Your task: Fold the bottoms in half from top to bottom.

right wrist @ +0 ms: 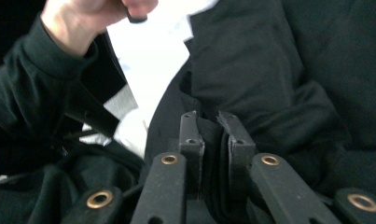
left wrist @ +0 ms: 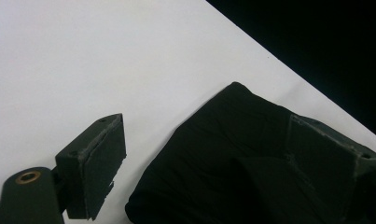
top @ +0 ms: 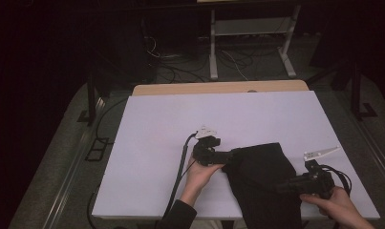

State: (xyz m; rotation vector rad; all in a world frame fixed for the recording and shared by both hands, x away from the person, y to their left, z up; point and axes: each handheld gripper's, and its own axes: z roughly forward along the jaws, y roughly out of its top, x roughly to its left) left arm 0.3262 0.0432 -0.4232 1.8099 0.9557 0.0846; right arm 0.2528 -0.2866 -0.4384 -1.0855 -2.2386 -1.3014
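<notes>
A black cloth (top: 262,167) lies crumpled on the white table (top: 219,114) at the front right, and part of it hangs over the near edge. My left gripper (top: 230,156) points right at the cloth's left edge. In the left gripper view the gripper (left wrist: 204,126) stands open, with one jaw over bare table and the other resting on the cloth (left wrist: 223,163). My right gripper (top: 281,187) reaches into the cloth from the right. In the right gripper view the gripper (right wrist: 209,116) has its jaws nearly together, with a fold of the cloth (right wrist: 269,60) pinched between them.
The left gripper's cable (top: 180,171) runs down to the table's front edge. A strip of wooden tabletop (top: 219,88) shows behind the white surface. Beyond it, on the dark floor, are a metal stand (top: 250,33) and loose cables (top: 180,71). The person's left hand (right wrist: 92,18) appears in the right gripper view.
</notes>
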